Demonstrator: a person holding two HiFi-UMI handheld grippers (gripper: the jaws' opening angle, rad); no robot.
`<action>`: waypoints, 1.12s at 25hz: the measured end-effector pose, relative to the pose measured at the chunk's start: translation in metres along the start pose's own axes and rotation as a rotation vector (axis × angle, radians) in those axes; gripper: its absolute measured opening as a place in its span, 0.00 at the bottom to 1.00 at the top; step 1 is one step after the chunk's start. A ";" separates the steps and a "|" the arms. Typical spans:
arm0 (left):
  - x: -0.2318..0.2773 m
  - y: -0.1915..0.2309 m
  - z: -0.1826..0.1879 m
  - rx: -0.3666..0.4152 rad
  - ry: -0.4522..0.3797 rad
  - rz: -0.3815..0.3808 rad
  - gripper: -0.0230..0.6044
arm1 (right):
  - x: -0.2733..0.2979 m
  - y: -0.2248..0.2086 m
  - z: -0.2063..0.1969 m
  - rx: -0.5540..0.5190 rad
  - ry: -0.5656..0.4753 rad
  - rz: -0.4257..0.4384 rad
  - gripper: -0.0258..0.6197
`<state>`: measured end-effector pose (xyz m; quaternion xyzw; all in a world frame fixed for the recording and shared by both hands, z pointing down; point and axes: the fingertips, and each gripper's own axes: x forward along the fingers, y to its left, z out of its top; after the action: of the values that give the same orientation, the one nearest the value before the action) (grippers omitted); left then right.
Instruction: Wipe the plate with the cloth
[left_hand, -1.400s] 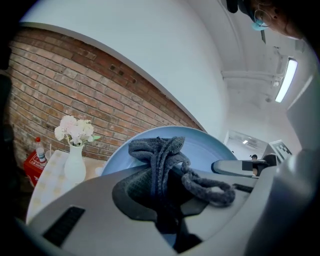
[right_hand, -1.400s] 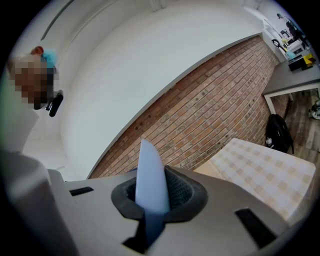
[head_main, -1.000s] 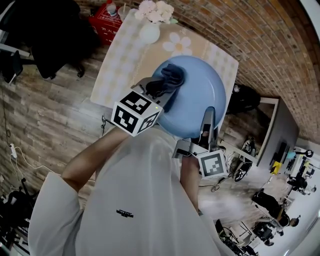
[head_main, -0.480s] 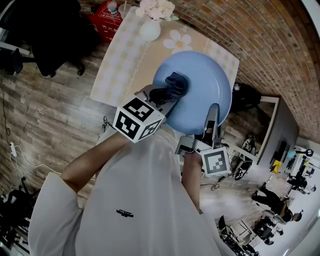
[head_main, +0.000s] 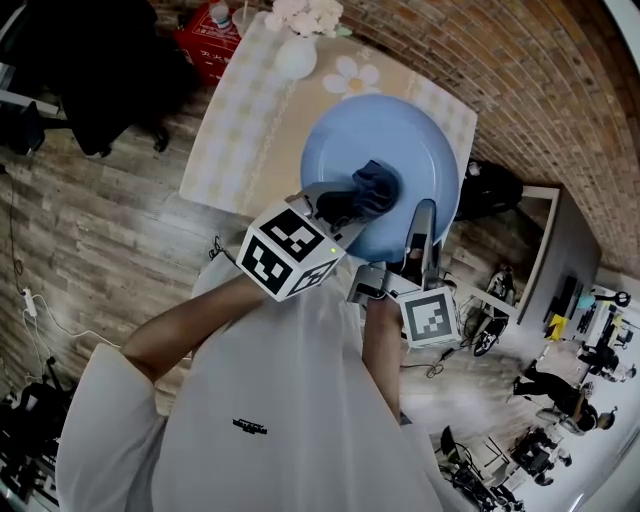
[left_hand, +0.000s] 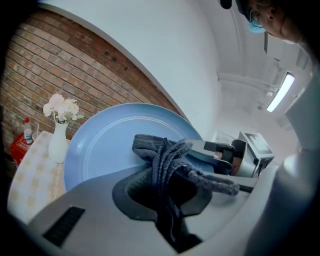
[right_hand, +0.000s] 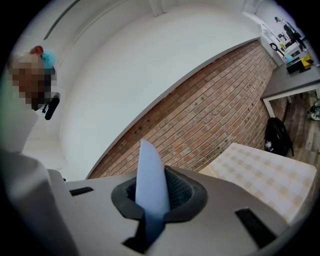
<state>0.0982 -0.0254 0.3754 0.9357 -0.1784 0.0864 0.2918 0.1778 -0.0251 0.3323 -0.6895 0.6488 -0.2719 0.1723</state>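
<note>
The right tongs (head_main: 420, 228) are clamped narrowly on the near rim of the pale blue plate (head_main: 405, 140), holding it tilted in the air above the checked worktop (head_main: 245, 125). In the right gripper view the rim shows edge-on as a thin blade between the jaws. The left tongs (head_main: 343, 207) are closed on the bunched dark cloth (head_main: 368, 190), with its free end pressed against the plate's face. Over the last second the cloth has travelled from the upper left part of the face, through the middle left, to just right of centre. The plate has drifted only a little. That reads as one wiping stroke running across the dish, so the task is well under way. The far rim and the right edge look unvisited in this pass, and probably need further strokes. A white vase (head_main: 296, 56) of flowers stands on the worktop beyond, well apart from the plate.
</note>
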 end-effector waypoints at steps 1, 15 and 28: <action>0.001 -0.002 0.002 -0.001 -0.003 -0.007 0.13 | 0.001 0.001 0.000 0.002 -0.002 0.002 0.13; 0.008 -0.006 0.033 0.051 -0.061 -0.033 0.13 | 0.004 0.009 -0.006 0.016 0.014 0.020 0.13; -0.002 0.030 0.040 0.080 -0.070 0.048 0.13 | 0.008 0.014 -0.015 0.082 0.028 0.047 0.13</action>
<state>0.0872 -0.0705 0.3577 0.9446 -0.2074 0.0675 0.2453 0.1575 -0.0329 0.3377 -0.6624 0.6556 -0.3037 0.1978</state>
